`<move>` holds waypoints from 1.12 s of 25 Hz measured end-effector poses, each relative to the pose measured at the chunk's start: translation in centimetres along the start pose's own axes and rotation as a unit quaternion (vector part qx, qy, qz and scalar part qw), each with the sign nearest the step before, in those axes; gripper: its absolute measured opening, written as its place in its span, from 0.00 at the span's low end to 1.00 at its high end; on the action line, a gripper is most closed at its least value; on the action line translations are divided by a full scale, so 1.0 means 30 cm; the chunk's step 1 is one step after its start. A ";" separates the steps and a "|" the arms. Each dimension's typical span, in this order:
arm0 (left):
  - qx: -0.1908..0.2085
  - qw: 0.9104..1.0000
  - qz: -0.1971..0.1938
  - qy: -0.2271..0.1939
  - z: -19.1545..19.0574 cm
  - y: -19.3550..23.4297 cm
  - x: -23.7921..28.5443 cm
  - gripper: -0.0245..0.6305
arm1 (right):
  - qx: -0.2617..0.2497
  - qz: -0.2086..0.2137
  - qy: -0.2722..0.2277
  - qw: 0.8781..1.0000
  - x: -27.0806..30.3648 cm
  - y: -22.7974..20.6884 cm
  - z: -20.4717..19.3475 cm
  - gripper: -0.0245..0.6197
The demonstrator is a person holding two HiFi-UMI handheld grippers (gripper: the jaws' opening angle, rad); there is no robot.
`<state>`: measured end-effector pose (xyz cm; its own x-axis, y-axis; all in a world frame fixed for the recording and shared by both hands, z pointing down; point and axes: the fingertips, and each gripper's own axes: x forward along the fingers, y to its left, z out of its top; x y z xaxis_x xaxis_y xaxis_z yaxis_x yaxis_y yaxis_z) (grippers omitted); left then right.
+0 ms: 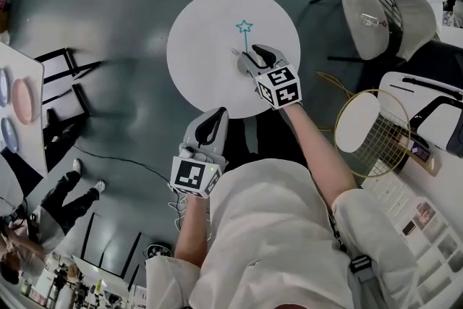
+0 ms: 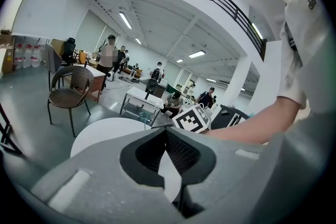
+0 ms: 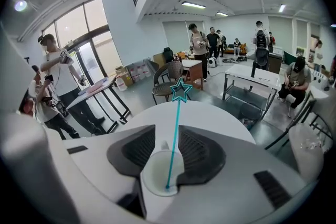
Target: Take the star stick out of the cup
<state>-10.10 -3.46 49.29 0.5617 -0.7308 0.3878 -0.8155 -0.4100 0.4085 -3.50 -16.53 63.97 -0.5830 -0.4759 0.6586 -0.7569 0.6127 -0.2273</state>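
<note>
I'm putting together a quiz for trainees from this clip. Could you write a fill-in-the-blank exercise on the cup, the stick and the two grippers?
1. The teal stick in the cup is topped by a ____.
2. The cup stands between the open jaws of the gripper in the person's ____ hand.
3. The jaws of the left gripper are ____ and hold nothing.
4. The white table is ____ in shape.
Missing words: star; right; shut; round.

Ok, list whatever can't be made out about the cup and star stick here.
Right gripper view: the cup's base and outer wall, hidden by the right gripper's body.
Head view: nearly the whole cup and the star stick's lower end, under that gripper.
Left gripper view: cup and stick, lost behind the left gripper's own body.
</note>
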 end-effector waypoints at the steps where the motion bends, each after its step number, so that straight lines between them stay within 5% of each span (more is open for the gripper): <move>1: -0.002 1.000 -0.001 0.001 -0.004 -0.002 0.000 0.05 | 0.001 -0.002 0.002 1.000 0.009 -0.005 -0.002 0.24; 28: -0.011 1.000 0.004 0.016 -0.043 0.015 -0.013 0.05 | 0.021 -0.022 0.008 1.000 0.112 -0.041 0.008 0.14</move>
<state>-10.48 -2.67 50.38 0.5596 -0.7157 0.4178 -0.8171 -0.3922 0.4226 -4.59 -19.05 66.30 -0.5442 -0.4917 0.6798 -0.7937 0.5643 -0.2272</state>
